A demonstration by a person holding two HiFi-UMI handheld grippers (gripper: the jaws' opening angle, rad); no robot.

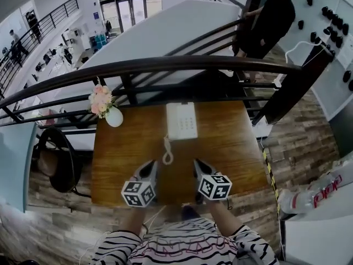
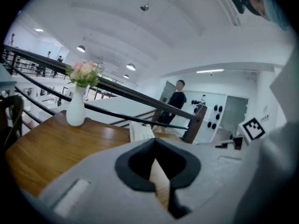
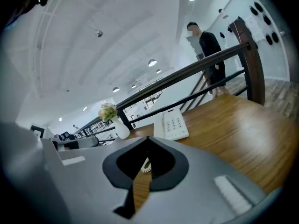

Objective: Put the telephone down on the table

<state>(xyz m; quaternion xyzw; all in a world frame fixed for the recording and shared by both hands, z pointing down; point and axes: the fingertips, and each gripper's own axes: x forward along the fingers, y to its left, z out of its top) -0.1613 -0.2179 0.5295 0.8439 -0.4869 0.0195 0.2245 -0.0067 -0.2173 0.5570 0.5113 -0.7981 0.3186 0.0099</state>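
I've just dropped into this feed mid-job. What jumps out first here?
The white telephone lies flat at the far middle of the wooden table, and its coiled cord trails toward the near edge. Nearer the camera, the left tool and right tool are shut and empty, one on each side of that cord. A white vase of pink flowers stands at the table's far left corner.

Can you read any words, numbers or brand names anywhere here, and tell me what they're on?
No text reads clearly.
Red lettering on the white object, head view's right edge: too blurred.
Pink lettering on the striped shirt: illegible.
Telephone keys: too small.
Cubes on the left gripper and right gripper: black-and-white patterns, no letters.
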